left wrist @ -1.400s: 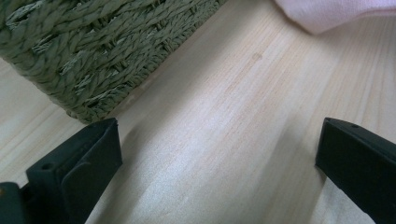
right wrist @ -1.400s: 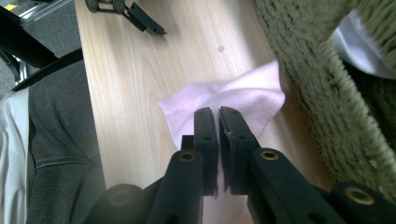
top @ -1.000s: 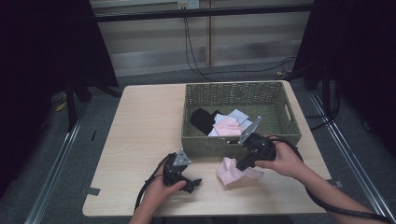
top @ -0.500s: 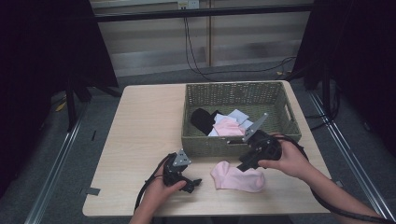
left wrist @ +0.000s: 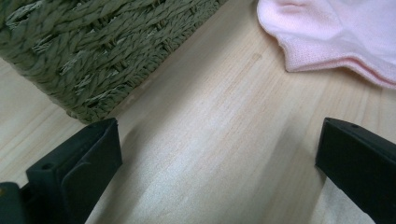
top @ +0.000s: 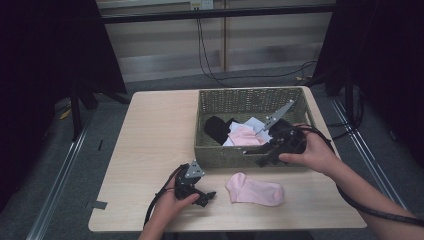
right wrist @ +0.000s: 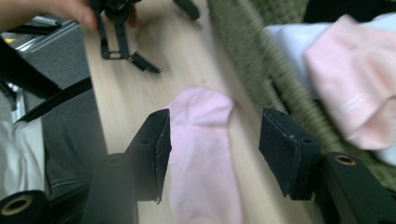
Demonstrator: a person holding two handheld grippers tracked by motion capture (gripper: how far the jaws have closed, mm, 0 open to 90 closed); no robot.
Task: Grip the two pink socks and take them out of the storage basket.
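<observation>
the high view is dim, with black surroundings and the table [top: 150,150] evenly lit from above. the left gripper view is bright and sharp, with soft shadows. the right gripper view is motion-blurred, the basket [right wrist: 243,56] weave smeared

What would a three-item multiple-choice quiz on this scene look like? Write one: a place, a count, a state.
1. Where does the pink sock on the table lie?
A. in front of the basket
B. beyond the basket
C. on the floor

2. How many pink socks can be seen?
A. one
B. two
C. four

3. How do the right gripper's jaws stand?
A. shut on a sock
B. apart and empty
C. shut on the basket rim

Key: 1 A, the high view shows it flat on the near side. 2 B, a second pink sock lies in the basket. 3 B, they have just been opening, and the sock lies below them.
</observation>
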